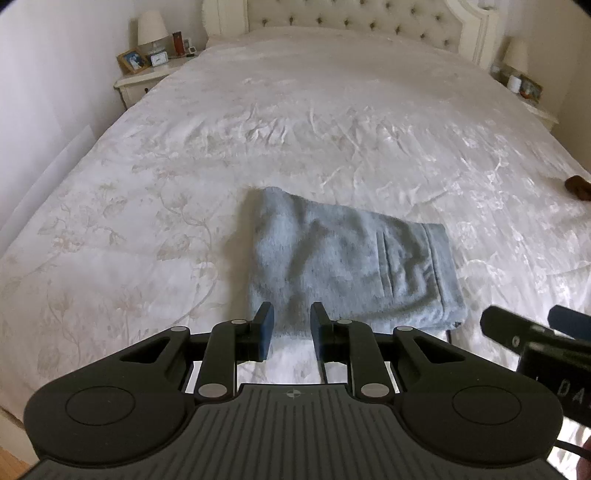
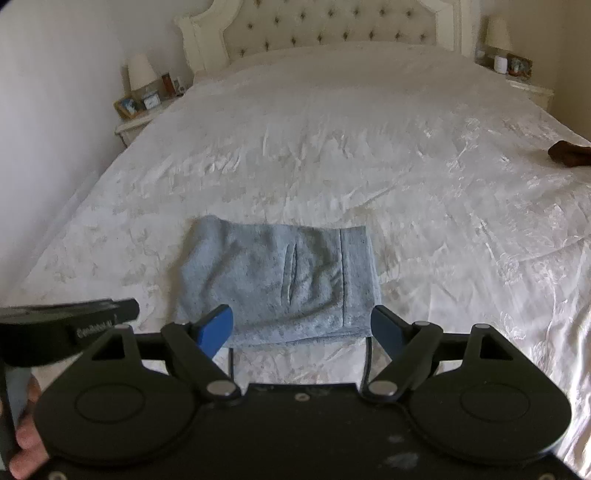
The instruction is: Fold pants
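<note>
The gray pants [image 2: 277,280] lie folded into a small flat bundle on the white bedspread [image 2: 369,166], near the foot of the bed. The fuzzy cloth shows 1 pocket slit and a waistband along its right edge. A dark cord peeks out from under the near edge of the bundle.

The left gripper [image 1: 291,328] hangs above the near edge of the pants. Its 2 jaws stand close together with a small gap, and nothing is in the gap. The right gripper [image 2: 303,328] hangs above the near edge too. Its 2 blue-padded jaws are spread wide and hold nothing. Neither gripper touches the pants.

In the right wrist view, a person's fingers [image 2: 27,443] wrap the handle of the left gripper at the left side.

Farther out, a small brown thing [image 2: 569,153] lies on the right side of the bed; what it is cannot be told. A tufted headboard [image 1: 351,22] stands at the far end. A nightstand [image 1: 144,79] on the left carries a lamp [image 1: 152,31], a picture frame and a small clock. Another nightstand stands on the right.
</note>
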